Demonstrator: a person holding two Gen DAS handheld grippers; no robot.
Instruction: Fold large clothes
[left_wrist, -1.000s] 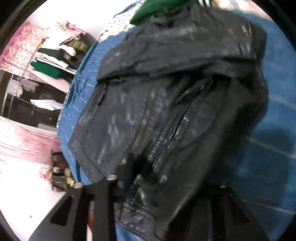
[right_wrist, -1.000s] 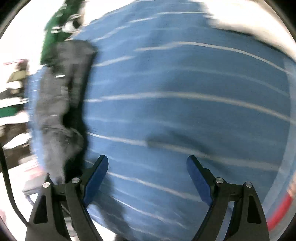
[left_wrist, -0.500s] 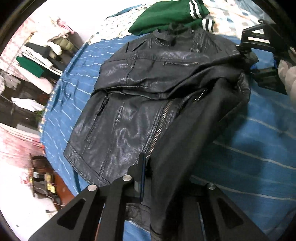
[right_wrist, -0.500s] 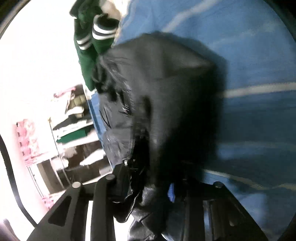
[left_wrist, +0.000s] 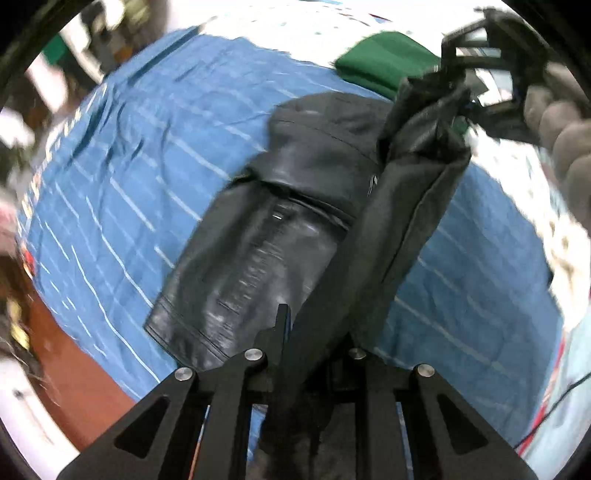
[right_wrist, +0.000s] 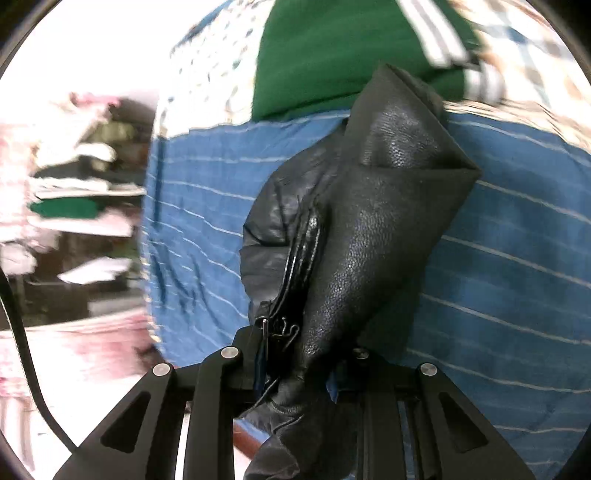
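A black leather jacket (left_wrist: 280, 236) is lifted off the blue striped bedspread (left_wrist: 122, 177) and hangs between my two grippers. My left gripper (left_wrist: 314, 354) is shut on the jacket's lower edge. My right gripper (right_wrist: 299, 365) is shut on another part of the jacket (right_wrist: 376, 229), near a zipper. In the left wrist view the right gripper (left_wrist: 476, 77) shows at the upper right, holding the jacket's far end up, with the person's hand (left_wrist: 565, 155) behind it. Part of the jacket still rests on the bedspread.
A green garment with white stripes (right_wrist: 343, 48) lies on the bed beyond the jacket; it also shows in the left wrist view (left_wrist: 384, 62). Shelves with folded clothes (right_wrist: 77, 177) stand at the left. The bed's reddish-brown edge (left_wrist: 70, 354) lies at the lower left.
My right gripper closed on the jacket's far end and raised it. Both grippers lifted the jacket, which now hangs folded lengthwise instead of lying spread out.
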